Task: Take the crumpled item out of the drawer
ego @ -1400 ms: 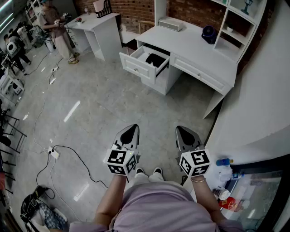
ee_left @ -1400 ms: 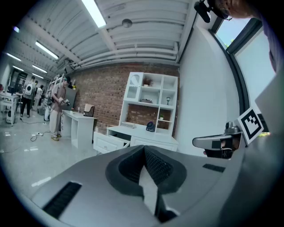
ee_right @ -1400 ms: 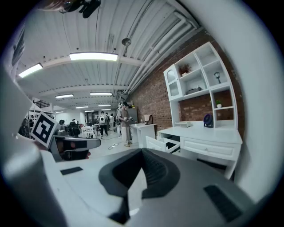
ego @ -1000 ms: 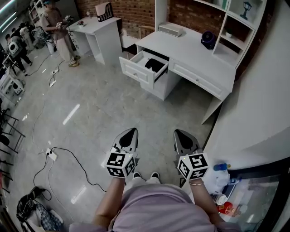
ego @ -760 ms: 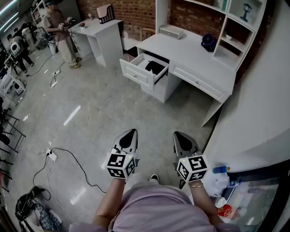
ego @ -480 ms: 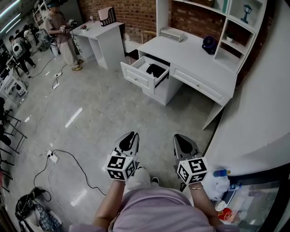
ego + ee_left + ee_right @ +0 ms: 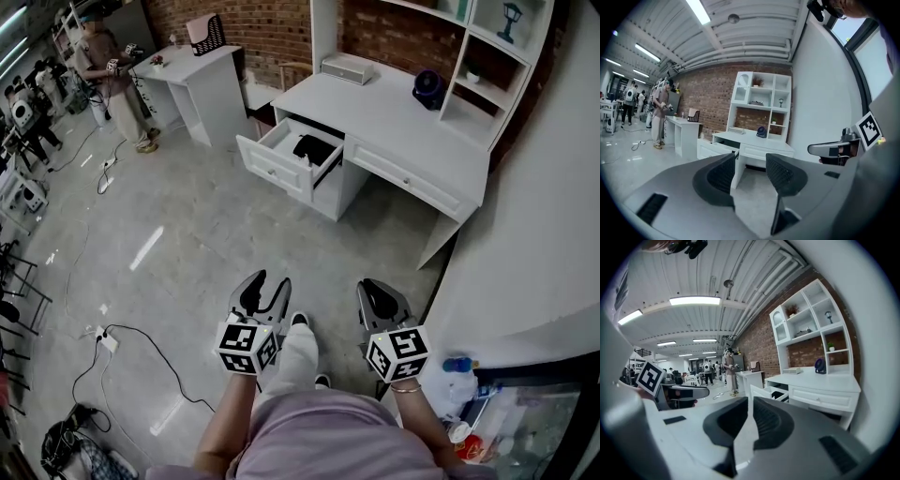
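My left tongs (image 7: pixel 266 284), empty, have just been opening; my right tongs (image 7: pixel 376 292) are closed. Black crumpled item (image 7: pixel 313 148) lies in the open drawer (image 7: pixel 272 167), well apart.

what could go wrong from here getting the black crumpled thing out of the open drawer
1. The black crumpled item lies well back in the open white drawer, close to the white desk top; a gripper reaching in might knock that edge.
2. The left gripper has just been opening its jaws, with nothing between them, but the right gripper is shut and might only shove the soft item deeper.
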A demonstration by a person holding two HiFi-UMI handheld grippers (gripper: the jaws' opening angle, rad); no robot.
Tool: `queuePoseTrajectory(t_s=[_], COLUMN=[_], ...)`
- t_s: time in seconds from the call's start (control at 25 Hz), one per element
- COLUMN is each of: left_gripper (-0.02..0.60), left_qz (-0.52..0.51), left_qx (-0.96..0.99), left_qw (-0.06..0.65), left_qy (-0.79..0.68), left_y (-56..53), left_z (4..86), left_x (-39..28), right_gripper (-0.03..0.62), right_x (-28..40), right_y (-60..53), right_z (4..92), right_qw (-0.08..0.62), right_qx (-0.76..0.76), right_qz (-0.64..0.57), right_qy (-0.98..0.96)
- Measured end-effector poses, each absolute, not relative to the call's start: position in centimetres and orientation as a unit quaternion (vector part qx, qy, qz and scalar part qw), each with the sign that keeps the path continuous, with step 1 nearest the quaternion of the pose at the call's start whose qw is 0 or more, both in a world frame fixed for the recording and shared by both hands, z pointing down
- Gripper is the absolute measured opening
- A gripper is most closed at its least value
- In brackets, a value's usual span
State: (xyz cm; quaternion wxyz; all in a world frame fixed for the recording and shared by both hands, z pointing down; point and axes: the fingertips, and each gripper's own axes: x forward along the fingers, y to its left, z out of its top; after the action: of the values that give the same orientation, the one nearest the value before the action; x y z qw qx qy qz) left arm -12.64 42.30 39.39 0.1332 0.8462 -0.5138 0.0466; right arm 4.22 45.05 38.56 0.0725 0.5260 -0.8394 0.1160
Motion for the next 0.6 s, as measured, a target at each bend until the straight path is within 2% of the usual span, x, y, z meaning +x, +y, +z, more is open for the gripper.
queuePoseTrajectory(t_s=[0.44,0.6], left_gripper=[0.23,0.263], left_qz=[0.058,0.054], left_qx=[0.849,0.85], left_qw=[0.13,0.137], left_qy=[-0.509,-0.506], left_y=[29.8,25.3], left_z=[40.5,40.4], left_x=[-14.2,-15.5], right_gripper=[0.025,0.025], right_x=[2.8,1.4], right_y=[34.3,30.0], right_z=[40.2,39.9], right_qw=[0.088,0.092], right_qx=[0.534,0.535], right_qz=[0.136,0.136], right_qy=[-0.83,-0.829])
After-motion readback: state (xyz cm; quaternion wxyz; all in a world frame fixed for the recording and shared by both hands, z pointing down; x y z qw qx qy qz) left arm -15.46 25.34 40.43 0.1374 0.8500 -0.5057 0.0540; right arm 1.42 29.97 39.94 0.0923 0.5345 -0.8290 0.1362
